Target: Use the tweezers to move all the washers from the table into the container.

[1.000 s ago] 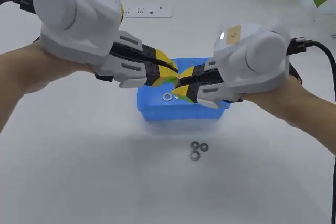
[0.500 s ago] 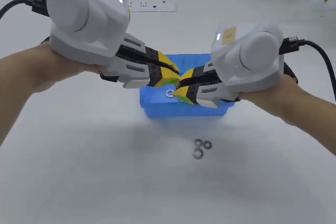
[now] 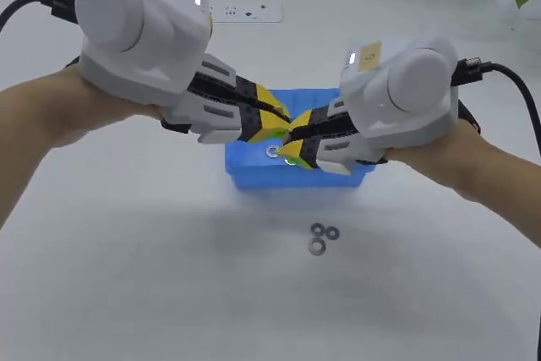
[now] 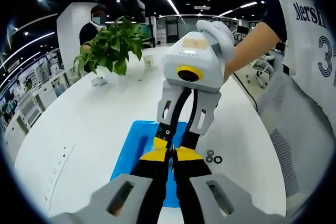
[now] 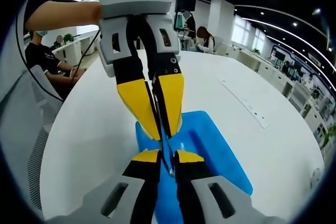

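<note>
A blue container (image 3: 254,177) sits mid-table with one washer (image 3: 272,151) lying inside it. Three washers (image 3: 321,238) cluster on the table just in front of it, also seen beside the container (image 4: 139,145) as washers (image 4: 213,157). My left gripper (image 3: 275,124) and right gripper (image 3: 292,145) meet tip to tip over the container. Thin metal tweezers (image 5: 164,140) run between the left gripper's yellow tips (image 5: 164,127) and my right gripper (image 5: 167,157). Both pairs of jaws look shut on them. My left gripper (image 4: 170,156) faces the right gripper (image 4: 176,139) closely.
A white power strip (image 3: 245,13) lies at the back of the white table. A potted plant (image 4: 113,45) stands at the far right corner of the table, with people and chairs beyond. Cables trail from both grippers.
The head camera has shifted slightly. Both grippers stay tip to tip above the container, and the washers have not moved.
</note>
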`<state>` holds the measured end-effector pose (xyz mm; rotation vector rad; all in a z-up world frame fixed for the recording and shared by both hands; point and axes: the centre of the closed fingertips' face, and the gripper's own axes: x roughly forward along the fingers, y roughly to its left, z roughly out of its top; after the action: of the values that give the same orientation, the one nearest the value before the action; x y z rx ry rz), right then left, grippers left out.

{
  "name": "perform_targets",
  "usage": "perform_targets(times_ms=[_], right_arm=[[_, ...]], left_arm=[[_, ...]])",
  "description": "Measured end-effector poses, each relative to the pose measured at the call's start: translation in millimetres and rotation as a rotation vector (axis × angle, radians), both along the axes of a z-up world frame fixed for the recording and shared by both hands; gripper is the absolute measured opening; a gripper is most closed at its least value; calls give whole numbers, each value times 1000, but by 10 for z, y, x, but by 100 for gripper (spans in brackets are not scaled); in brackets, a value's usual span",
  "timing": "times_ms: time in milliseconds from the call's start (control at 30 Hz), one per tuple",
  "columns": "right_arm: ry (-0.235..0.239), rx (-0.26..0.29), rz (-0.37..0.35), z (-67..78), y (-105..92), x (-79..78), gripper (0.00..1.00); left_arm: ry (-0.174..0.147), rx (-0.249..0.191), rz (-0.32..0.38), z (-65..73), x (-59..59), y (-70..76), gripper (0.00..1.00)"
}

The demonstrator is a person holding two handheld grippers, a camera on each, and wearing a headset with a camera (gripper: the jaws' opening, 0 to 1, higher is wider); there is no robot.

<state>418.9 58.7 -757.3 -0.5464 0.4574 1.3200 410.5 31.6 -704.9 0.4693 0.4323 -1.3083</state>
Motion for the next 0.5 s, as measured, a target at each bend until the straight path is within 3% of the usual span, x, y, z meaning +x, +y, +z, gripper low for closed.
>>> perform_targets(times_ms=[333, 500], right_arm=[[-60, 10, 35, 243, -57, -81, 11], [-95, 10, 51, 369, -89, -179, 11]], left_arm=[[-56, 32, -44, 228, -117, -75, 7], [-86, 37, -72, 367, -240, -158, 7]])
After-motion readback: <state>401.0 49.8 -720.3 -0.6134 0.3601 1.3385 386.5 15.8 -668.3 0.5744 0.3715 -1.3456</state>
